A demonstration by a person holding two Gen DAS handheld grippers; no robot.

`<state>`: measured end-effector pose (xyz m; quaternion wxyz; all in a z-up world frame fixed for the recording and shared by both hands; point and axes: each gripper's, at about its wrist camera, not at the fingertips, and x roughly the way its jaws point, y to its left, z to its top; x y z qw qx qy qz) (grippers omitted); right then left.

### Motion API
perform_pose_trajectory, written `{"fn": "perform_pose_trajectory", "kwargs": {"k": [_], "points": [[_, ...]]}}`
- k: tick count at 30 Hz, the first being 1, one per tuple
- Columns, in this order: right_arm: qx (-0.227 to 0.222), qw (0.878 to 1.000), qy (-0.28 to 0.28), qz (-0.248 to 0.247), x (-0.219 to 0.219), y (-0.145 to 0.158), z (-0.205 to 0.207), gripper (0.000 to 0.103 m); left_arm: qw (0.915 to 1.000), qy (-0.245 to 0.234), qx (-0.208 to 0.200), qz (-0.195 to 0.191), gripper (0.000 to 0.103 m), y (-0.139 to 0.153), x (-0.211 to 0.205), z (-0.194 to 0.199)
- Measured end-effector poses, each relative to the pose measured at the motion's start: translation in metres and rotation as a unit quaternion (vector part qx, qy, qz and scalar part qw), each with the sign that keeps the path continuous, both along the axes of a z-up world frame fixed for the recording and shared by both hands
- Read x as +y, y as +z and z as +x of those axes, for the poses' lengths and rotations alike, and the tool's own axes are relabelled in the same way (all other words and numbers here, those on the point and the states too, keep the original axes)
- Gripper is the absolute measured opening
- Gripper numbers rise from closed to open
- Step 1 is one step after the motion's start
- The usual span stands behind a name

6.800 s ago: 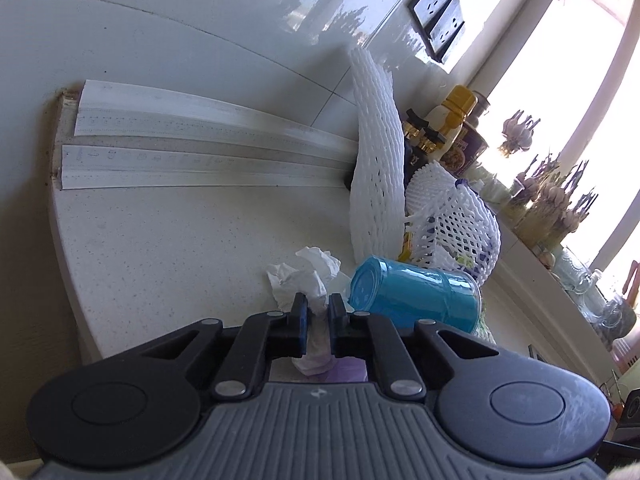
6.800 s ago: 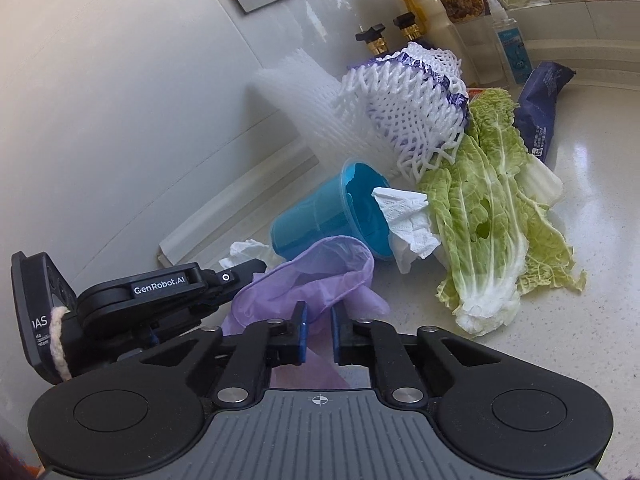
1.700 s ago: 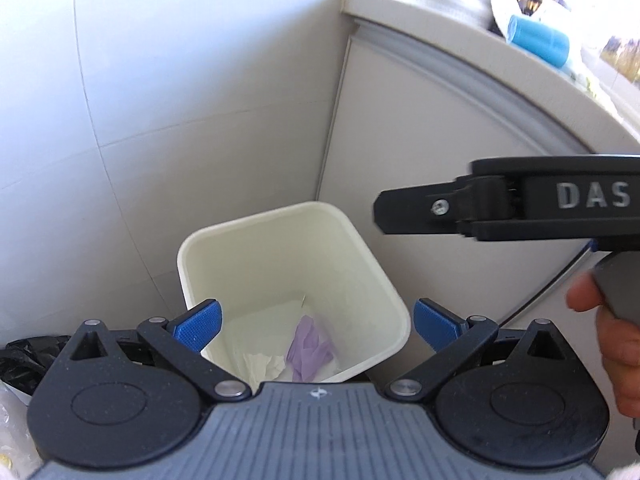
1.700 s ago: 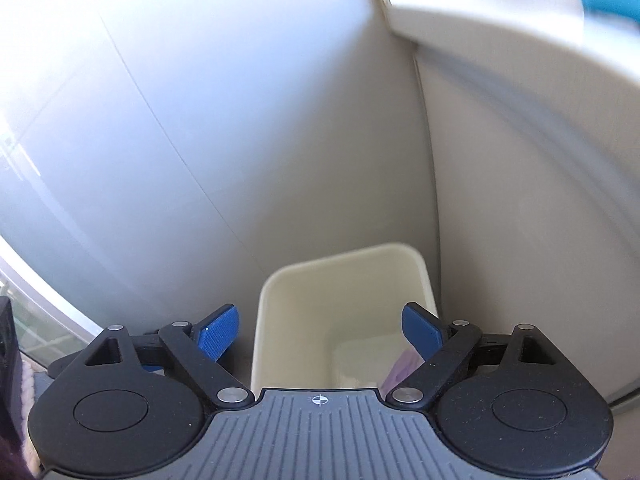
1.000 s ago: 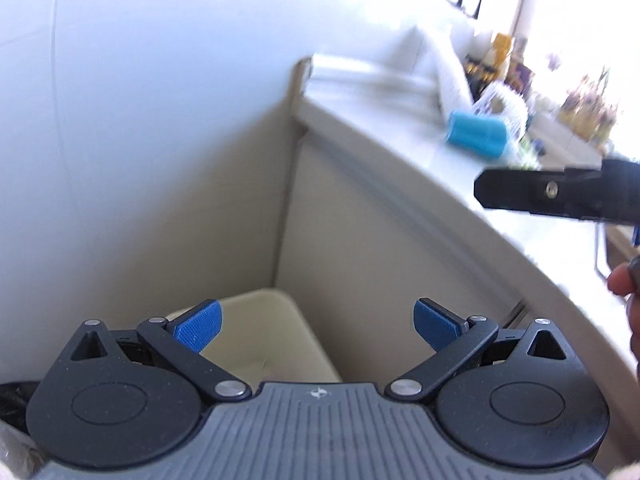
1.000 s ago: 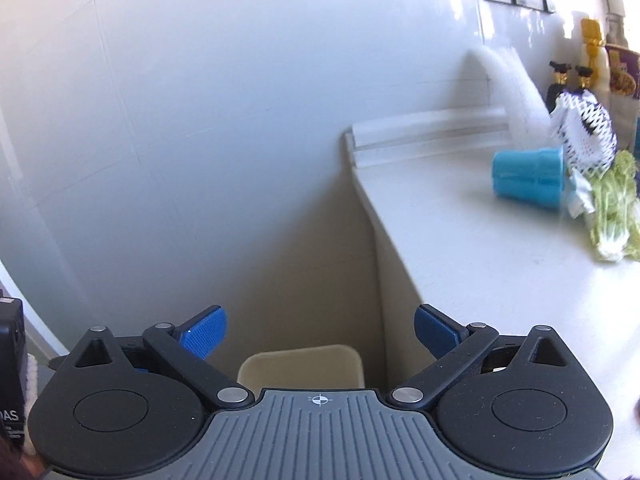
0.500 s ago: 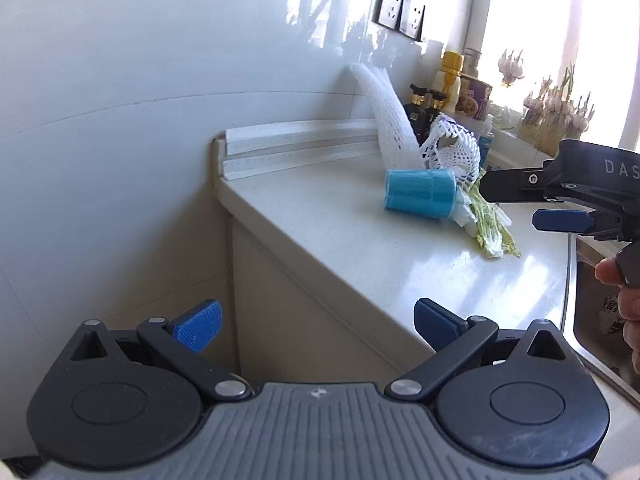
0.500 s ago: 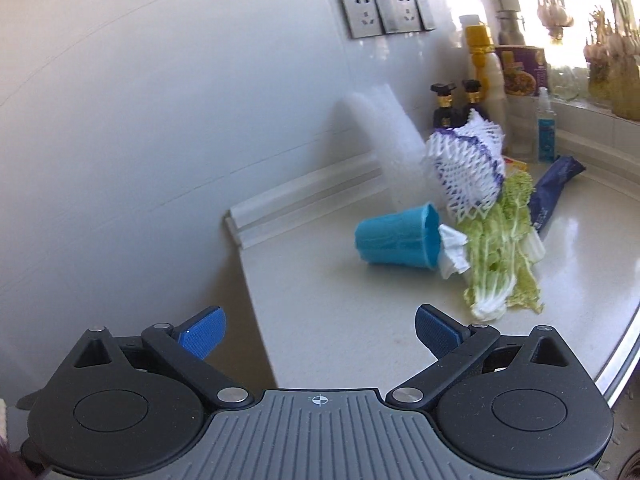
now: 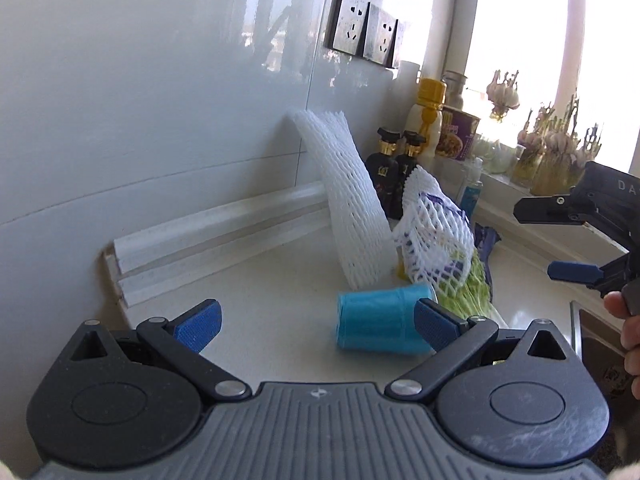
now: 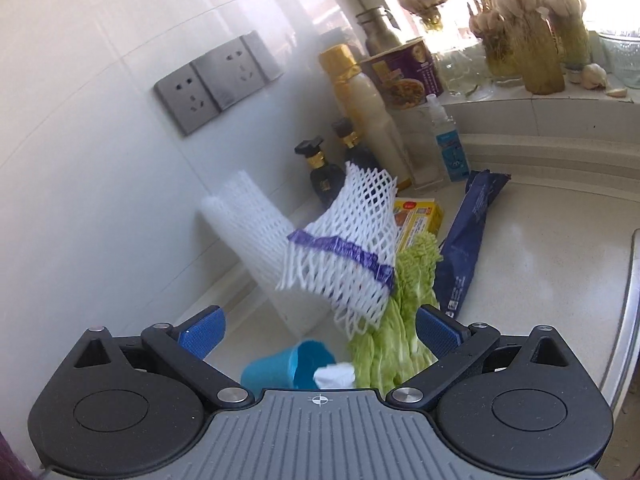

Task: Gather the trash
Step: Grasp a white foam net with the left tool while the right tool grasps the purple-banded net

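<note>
Blue cup point(image 9: 380, 326) lies tipped near the bench's point(image 9: 248, 312) left edge beside cabbage point(image 10: 394, 320) and 2 foam nets, while both grippers, left point(image 9: 316, 320) and right point(image 10: 318, 330), back from the bin, gape wide and empty, ready for more trash.

Left tongs point(image 9: 316, 322) and right tongs point(image 10: 318, 332) both spread wide, empty.

Left gripper point(image 9: 316, 322) jaws wide apart, nothing between them, above the pale speckled stone countertop point(image 9: 264, 300). Blue plastic cup point(image 9: 380, 322) lies on its side ahead, touching the green cabbage leaves point(image 9: 470, 294). White foam mesh sleeve point(image 9: 352, 208) leans on the wall. Right gripper point(image 9: 560, 240) at right edge, jaws parted.
</note>
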<state>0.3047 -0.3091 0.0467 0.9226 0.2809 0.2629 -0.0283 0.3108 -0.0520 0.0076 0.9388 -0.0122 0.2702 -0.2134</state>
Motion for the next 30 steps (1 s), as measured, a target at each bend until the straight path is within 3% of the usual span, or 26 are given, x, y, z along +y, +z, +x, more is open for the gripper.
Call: {"fn": "perform_pose_trajectory", "kwargs": {"k": [10,21,25,30], "points": [[0.014,0.992,-0.012,0.124,-0.051,-0.017,0.077,0.102,0.9975,-0.023,0.027,-0.062,0.098,-0.006,-0.036,0.081],[0.041,0.982,-0.014,0.181,-0.054,-0.047,0.123,0.097,0.9922,-0.06,0.073,-0.081,0.058,-0.031,-0.062,0.12],[0.047,0.984,-0.024,0.173,-0.054,-0.051,0.129,0.085,0.9937,-0.055,0.074,-0.064,0.038,-0.036,-0.068,0.126],[0.065,0.984,-0.037,0.161,-0.053,-0.058,0.133,0.052,0.9956,-0.045,0.071,-0.041,0.016,-0.039,-0.072,0.13]]}}
